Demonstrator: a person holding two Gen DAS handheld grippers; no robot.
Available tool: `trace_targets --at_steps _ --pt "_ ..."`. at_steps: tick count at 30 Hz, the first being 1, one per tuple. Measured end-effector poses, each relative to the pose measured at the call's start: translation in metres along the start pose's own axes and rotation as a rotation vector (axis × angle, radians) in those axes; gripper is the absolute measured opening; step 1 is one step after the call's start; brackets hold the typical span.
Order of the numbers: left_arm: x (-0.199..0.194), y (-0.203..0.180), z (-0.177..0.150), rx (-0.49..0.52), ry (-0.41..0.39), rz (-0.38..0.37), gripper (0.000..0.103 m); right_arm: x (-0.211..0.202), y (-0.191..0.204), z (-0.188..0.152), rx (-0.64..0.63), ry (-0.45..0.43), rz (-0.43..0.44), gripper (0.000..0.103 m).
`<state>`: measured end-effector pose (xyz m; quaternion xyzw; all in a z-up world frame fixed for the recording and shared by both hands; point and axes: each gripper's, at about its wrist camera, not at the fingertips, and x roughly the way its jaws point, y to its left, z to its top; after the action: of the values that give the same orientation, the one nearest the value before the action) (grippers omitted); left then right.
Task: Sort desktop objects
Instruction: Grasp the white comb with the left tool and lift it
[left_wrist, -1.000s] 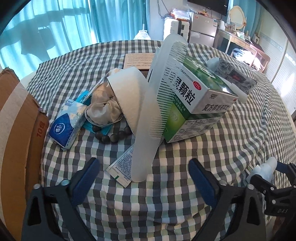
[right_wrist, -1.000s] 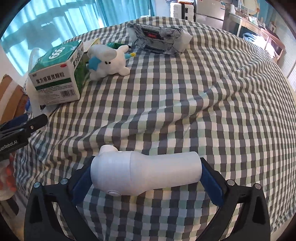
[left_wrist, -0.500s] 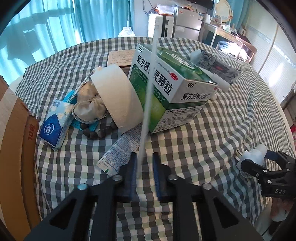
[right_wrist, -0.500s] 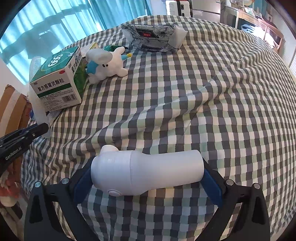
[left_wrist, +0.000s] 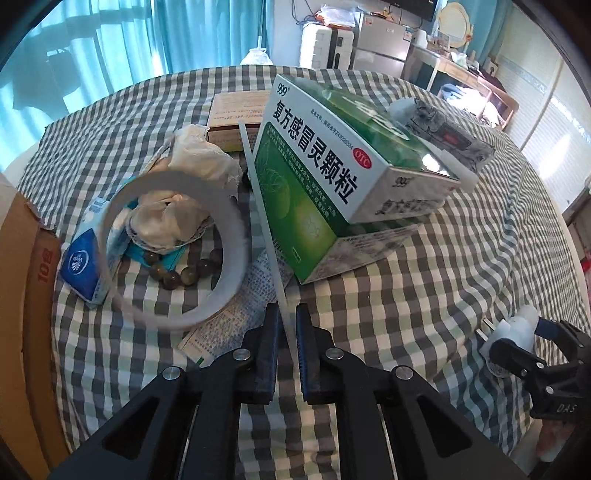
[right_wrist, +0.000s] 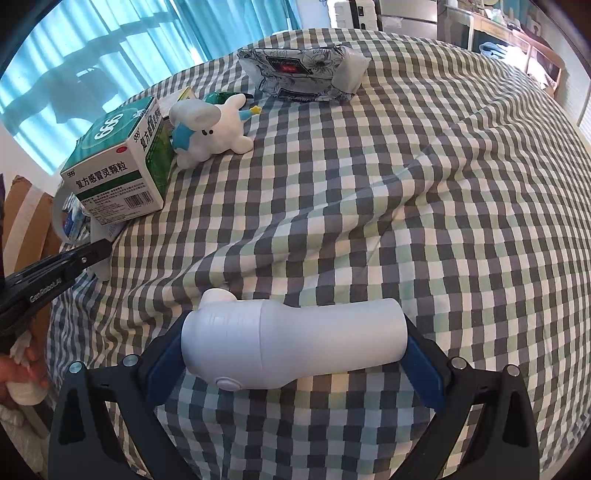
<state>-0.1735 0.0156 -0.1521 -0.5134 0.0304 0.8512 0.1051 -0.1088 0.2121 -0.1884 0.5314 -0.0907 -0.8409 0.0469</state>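
Pinching comb (left_wrist: 266, 236) edge-on, left gripper (left_wrist: 287, 332) angled down (jaws closed).

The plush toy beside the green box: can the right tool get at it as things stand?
Probably not yet. The path over the checked cloth to the plush toy looks free, but the right tool is shut on a white bottle.

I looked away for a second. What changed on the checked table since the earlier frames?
The left claw closed on the white comb, now seen edge-on. The right claw kept clamping the white bottle; the green medicine box stayed put.
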Motion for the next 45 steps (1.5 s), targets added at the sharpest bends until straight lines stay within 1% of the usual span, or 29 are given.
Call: trace_targets --at_steps 1,5,8,9,13,17,22,25,26,29,30,32,35,37,39,40,41,42,43,44,45 --pt "0.003 -0.001 0.001 0.0 0.006 -0.006 0.008 0.001 0.0 0.0 -0.001 0.003 -0.001 0.101" --pt "0.001 -0.005 0.0 0.004 -0.018 -0.011 0.005 0.004 0.002 0.005 -0.002 0.001 0.0 0.101" --pt "-0.004 -0.005 -0.002 -0.028 -0.022 -0.034 0.005 0.002 0.003 0.006 0.011 -0.016 0.005 0.101" --pt "-0.007 -0.004 -0.004 -0.034 -0.021 -0.056 0.005 0.001 -0.001 0.008 0.023 -0.03 0.007 0.101" --pt "-0.03 -0.003 -0.011 -0.016 -0.044 -0.062 0.005 -0.011 -0.009 0.006 0.08 -0.055 0.04 0.101" --pt "-0.058 -0.001 -0.017 -0.015 -0.074 -0.082 0.005 -0.026 -0.002 0.001 0.072 -0.072 0.022 0.101" --pt "-0.099 0.004 -0.017 -0.011 -0.135 -0.081 0.005 -0.064 0.023 -0.006 0.005 -0.129 -0.007 0.101" --pt "-0.124 0.009 -0.02 -0.023 -0.179 -0.093 0.005 -0.096 0.039 -0.013 -0.02 -0.175 0.02 0.101" --pt "-0.132 0.009 -0.023 -0.023 -0.196 -0.094 0.005 -0.104 0.041 -0.011 -0.028 -0.193 0.028 0.101" --pt "-0.157 0.008 -0.027 -0.016 -0.237 -0.1 0.005 -0.133 0.062 -0.01 -0.054 -0.247 0.047 0.101" --pt "-0.16 0.004 -0.023 -0.015 -0.244 -0.108 0.005 -0.145 0.069 -0.012 -0.061 -0.27 0.058 0.101" --pt "-0.175 0.004 -0.027 -0.014 -0.274 -0.107 0.005 -0.164 0.08 -0.016 -0.07 -0.295 0.074 0.101" --pt "-0.195 0.005 -0.034 -0.012 -0.302 -0.118 0.005 -0.181 0.093 -0.02 -0.087 -0.32 0.077 0.101" --pt "-0.202 0.006 -0.039 -0.005 -0.295 -0.129 0.006 -0.189 0.1 -0.024 -0.101 -0.336 0.071 0.101" --pt "-0.204 0.006 -0.045 0.001 -0.285 -0.126 0.009 -0.193 0.103 -0.028 -0.105 -0.339 0.074 0.101" --pt "-0.203 0.005 -0.049 0.001 -0.268 -0.122 0.013 -0.193 0.105 -0.03 -0.103 -0.34 0.076 0.101" --pt "-0.199 0.005 -0.052 -0.001 -0.25 -0.119 0.027 -0.192 0.106 -0.031 -0.103 -0.338 0.078 0.101" --pt "-0.194 0.004 -0.054 -0.004 -0.237 -0.11 0.047 -0.192 0.107 -0.033 -0.105 -0.33 0.081 0.101" --pt "-0.188 0.003 -0.058 -0.012 -0.229 -0.09 0.055 -0.19 0.109 -0.035 -0.108 -0.322 0.081 0.101" --pt "-0.183 0.002 -0.063 -0.016 -0.224 -0.081 0.059 -0.188 0.109 -0.038 -0.112 -0.317 0.078 0.101" --pt "-0.175 0.0 -0.066 -0.016 -0.214 -0.084 0.059 -0.185 0.109 -0.04 -0.118 -0.31 0.076 0.101"
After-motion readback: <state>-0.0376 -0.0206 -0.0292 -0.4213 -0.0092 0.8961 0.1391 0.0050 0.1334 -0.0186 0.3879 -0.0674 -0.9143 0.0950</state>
